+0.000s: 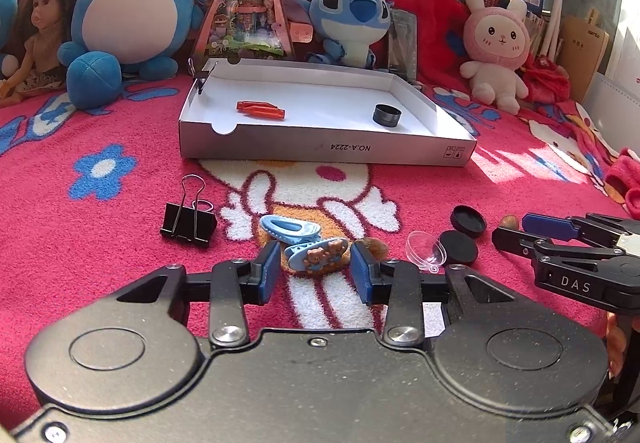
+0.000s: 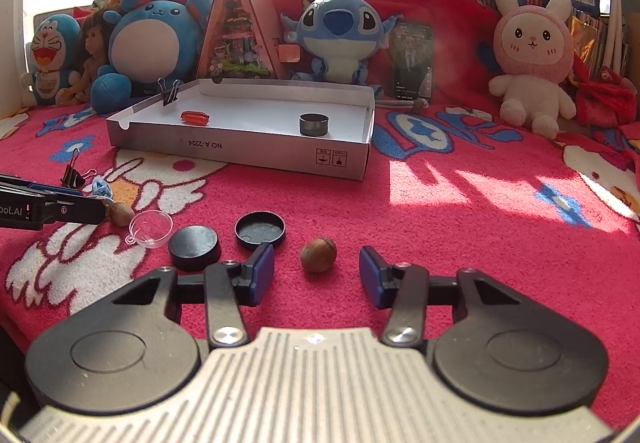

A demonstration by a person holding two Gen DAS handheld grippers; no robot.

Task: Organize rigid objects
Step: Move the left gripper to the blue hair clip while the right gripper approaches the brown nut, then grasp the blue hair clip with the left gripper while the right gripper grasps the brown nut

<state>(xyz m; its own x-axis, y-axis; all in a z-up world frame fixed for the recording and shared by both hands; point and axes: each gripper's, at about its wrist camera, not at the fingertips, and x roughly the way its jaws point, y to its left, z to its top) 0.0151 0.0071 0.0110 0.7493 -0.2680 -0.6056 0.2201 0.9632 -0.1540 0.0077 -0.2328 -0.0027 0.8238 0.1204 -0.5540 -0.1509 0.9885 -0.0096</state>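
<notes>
Plush toys line the back of the bed, and a pink blanket [image 2: 440,227] with cartoon prints covers it. Ahead of you sits a white box [image 1: 320,152], holding an orange clip [image 1: 261,109] toward its left and a dark ring [image 1: 387,116] toward its right; a small binder clip [image 2: 171,93] grips its left wall.

Your left claw [image 1: 315,272] is spread wide, holding nothing, with a blue bear hair clip [image 1: 316,253] lying between its pads. A second blue hair clip [image 1: 289,228] lies just beyond, touching it. A black binder clip [image 1: 187,221] stands to the left, apart from both.

Your right claw [image 2: 317,275] is also wide open and empty, with a brown nut [image 2: 319,254] on the blanket between its fingers, touching neither. To the nut's left lie an upturned black cap [image 2: 260,230], a black cap [image 2: 194,246] flat side up, and a clear plastic cup [image 2: 152,228] on its side. A second nut [image 2: 121,214] rests just beside the left claw's tip, near the cup.
</notes>
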